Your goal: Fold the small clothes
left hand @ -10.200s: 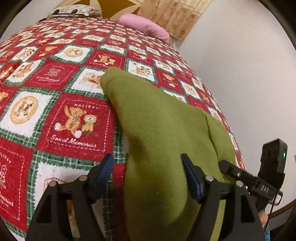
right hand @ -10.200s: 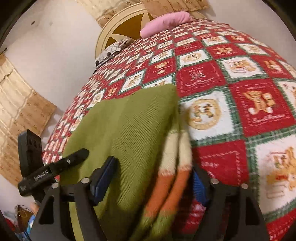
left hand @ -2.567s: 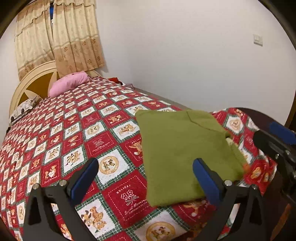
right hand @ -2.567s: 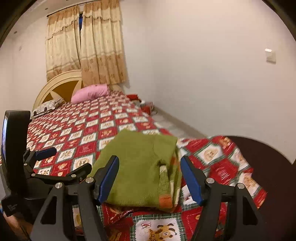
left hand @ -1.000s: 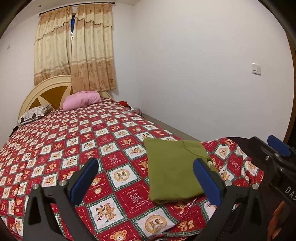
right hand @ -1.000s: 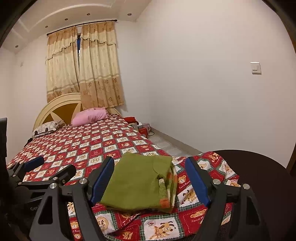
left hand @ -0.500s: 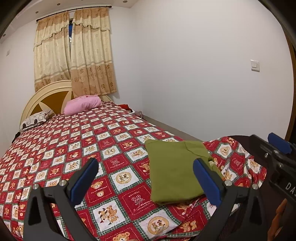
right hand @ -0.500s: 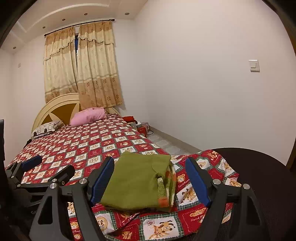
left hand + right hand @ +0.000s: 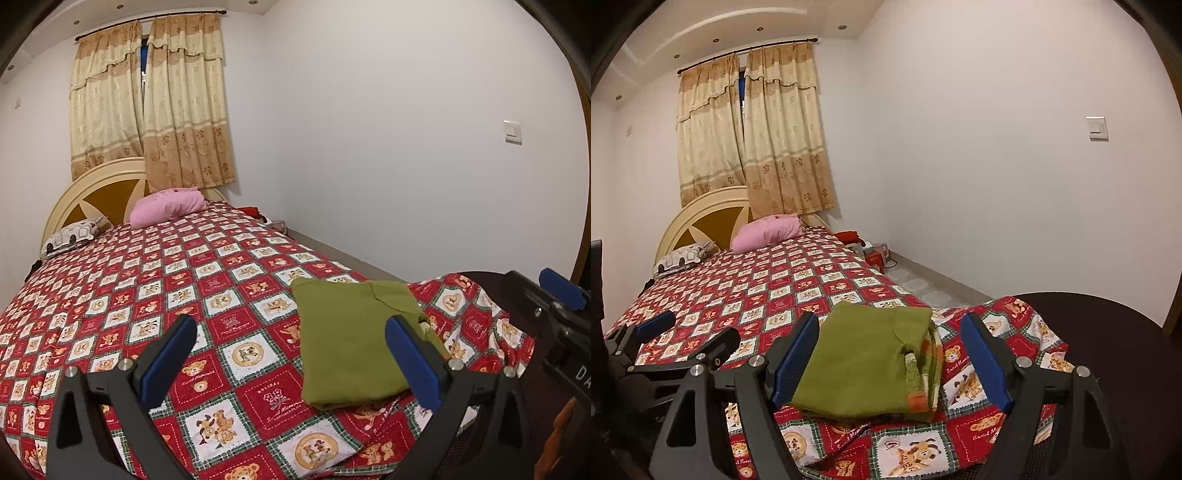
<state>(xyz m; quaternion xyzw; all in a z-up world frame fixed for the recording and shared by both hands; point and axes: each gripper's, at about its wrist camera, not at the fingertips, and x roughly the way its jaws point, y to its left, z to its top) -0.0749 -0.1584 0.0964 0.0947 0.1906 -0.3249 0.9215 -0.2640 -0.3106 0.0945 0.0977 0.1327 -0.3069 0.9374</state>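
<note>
— Both grippers have drawn well back from the bed since the earliest frames, when their jaws were right down over the green sweater; over the last second neither view shifts.

— And the sweater now?

— The green sweater [image 9: 351, 343] lies as a flat folded rectangle on the bedspread [image 9: 207, 291], near the bed's foot corner on the wall side. In the right wrist view its striped cuffs, cream and orange, show stacked along the right edge.

— Is either gripper holding it?

— No. The left gripper [image 9: 288, 354] has its blue pads spread wide with nothing between them, and the right gripper [image 9: 886, 354] is likewise released, well short of the cloth.

— So which step is this?

— I judge the fold finished and both hands withdrawn. If more clothes remain, the next move calls for fetching another piece and spreading it on bare bedspread, but no other garment shows in these views. The cuffs could be squared first.

— Any writing?

— Quilt squares read "HOLIDAY" and "Sweet Memories" around a flower motif. On the other gripper's body at the left view's right edge, white letters begin "DA"; the rest is cut off.

— Anything else?

— A pink pillow [image 9: 166, 206] lies by the headboard, curtains [image 9: 151, 99] behind.
</note>
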